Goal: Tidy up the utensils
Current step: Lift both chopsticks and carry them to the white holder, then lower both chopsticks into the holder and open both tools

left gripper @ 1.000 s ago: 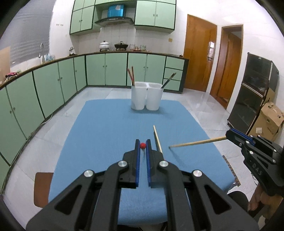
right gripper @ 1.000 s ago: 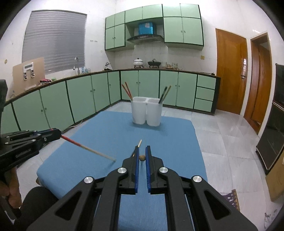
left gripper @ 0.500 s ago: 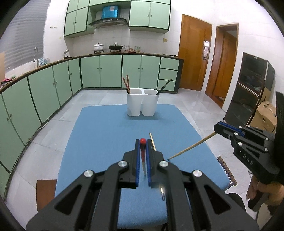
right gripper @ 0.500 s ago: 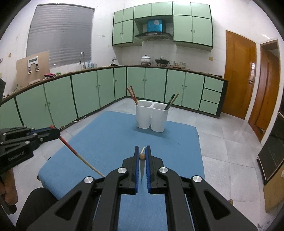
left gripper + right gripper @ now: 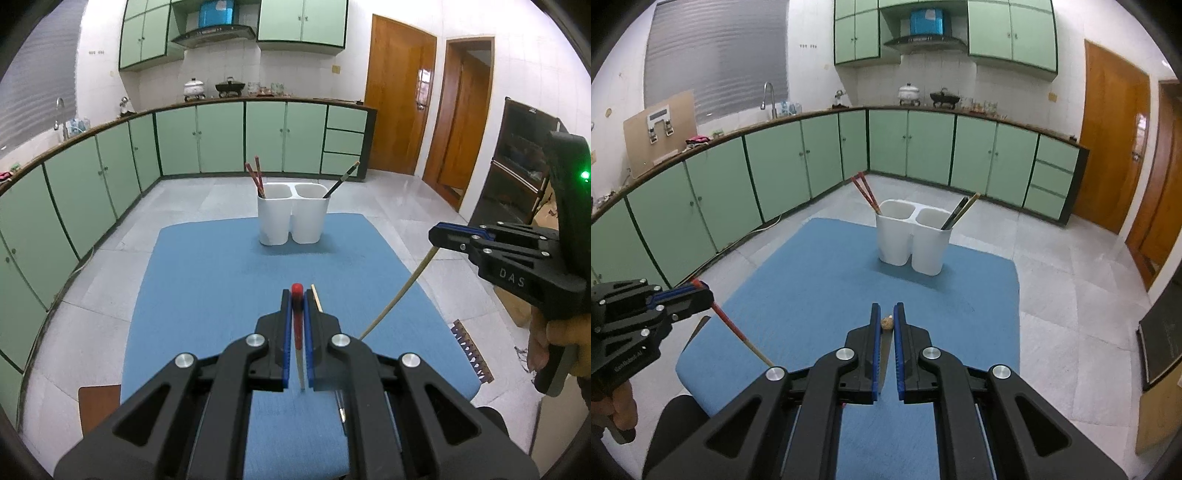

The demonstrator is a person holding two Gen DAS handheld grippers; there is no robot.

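Across the kitchen floor, from the biggest thing to the smallest:

Cabinets: pale green cabinets (image 5: 783,166) run along the walls under a dark counter, well behind everything else.

Table: a blue-covered table (image 5: 221,280) stands in the middle of the tiled floor and bears the task's things.

Holder: a white two-compartment holder (image 5: 293,218) stands upright near the far edge of the cloth. Its left compartment has two red chopsticks (image 5: 865,192) leaning left; its right compartment has dark chopsticks (image 5: 960,212) leaning right.

Left gripper: the left gripper (image 5: 296,325) is clenched on a red-topped chopstick (image 5: 297,317), raised above the near part of the cloth. The red end pokes out past the fingertips and the pale end hangs down; in the right wrist view the stick slants down and to the right from the jaws.

Right gripper: the right gripper (image 5: 885,332) is clamped on a pale wooden chopstick (image 5: 399,295). Seen from the left wrist, the stick hangs steeply from the tips, its lower end above the cloth's right side.

Loose chopstick: another pale chopstick (image 5: 316,298) lies flat on the cloth just beside the left gripper's right finger.

Dark utensil: a thin dark utensil (image 5: 341,408) lies near the cloth's front edge, mostly hidden by the left gripper; what it is cannot be told.
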